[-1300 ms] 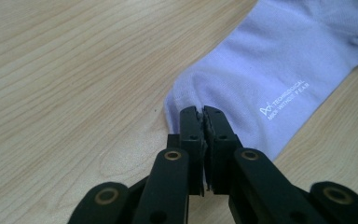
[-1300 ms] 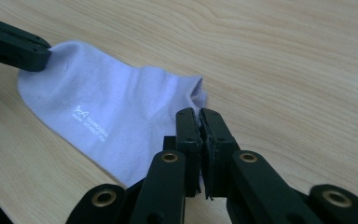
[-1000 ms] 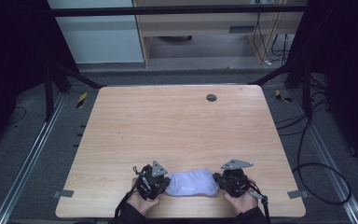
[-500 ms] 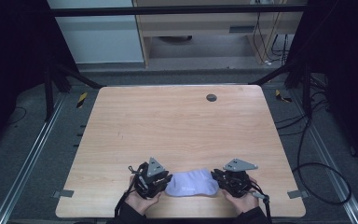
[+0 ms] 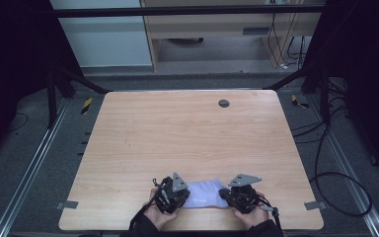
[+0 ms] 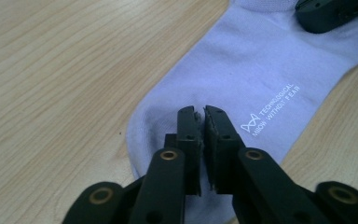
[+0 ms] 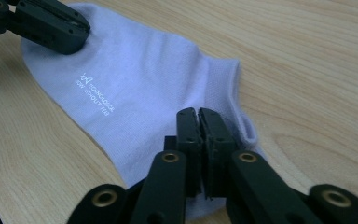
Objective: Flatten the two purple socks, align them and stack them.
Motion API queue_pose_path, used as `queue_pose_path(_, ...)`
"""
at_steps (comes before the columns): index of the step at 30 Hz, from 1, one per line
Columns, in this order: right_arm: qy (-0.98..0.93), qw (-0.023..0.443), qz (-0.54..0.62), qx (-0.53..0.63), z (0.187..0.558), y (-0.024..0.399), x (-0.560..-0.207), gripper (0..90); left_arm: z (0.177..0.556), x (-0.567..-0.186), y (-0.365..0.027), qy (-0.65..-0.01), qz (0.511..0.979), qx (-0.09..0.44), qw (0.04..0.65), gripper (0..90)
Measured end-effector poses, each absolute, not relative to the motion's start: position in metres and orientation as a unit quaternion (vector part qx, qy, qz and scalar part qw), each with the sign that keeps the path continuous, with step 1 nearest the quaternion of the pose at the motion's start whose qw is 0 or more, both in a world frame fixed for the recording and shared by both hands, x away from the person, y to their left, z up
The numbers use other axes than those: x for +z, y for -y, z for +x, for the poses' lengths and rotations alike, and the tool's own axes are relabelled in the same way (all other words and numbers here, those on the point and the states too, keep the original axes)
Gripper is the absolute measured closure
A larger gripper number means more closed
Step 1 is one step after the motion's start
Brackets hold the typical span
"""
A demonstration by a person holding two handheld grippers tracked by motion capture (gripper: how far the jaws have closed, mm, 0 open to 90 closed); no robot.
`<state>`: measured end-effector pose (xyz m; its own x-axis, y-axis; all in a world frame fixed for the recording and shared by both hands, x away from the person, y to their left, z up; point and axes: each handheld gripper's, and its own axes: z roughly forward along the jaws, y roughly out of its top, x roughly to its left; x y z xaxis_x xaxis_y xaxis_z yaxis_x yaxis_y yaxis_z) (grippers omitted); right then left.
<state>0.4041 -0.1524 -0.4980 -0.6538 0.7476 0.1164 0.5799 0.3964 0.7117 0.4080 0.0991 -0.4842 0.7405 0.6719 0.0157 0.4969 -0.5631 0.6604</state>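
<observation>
Lilac cotton, a short ankle sock [image 5: 205, 193], lies flat on the pale wooden counter [image 5: 187, 138] close to its near edge, stretched between the two hands of the person working there. The left tool [image 5: 186, 193] sits at one end of the sock and the right tool [image 5: 223, 193] at the other, both low over the fabric. In the left gripper view the sock [image 6: 242, 79] runs away from the jaws toward the upper right, small white lettering [image 6: 270, 109] printed on it, and the left tool [image 6: 203, 112] has its jaws drawn almost together with only a thin slit between them, tips over the rounded end of the sock; whether any cloth is pinched there I cannot make out. In the right gripper view the right tool [image 7: 198, 113] likewise has its jaws nearly together, just beside the sock's [image 7: 135, 74] open cuff [image 7: 242, 116], and the other tool's black jaws rest on the far end. A small dark round disc [image 5: 223, 103] lies near the far edge of the counter, well apart from the sock
</observation>
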Motion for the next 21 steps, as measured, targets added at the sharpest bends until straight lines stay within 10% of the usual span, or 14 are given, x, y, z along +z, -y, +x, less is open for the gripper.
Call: queue_pose_path(21,-0.729,0.196,0.500,0.424,0.427,0.238,-0.487,22.1,0.439,-0.466,-0.202,-0.391,0.804,0.206,0.399,29.9)
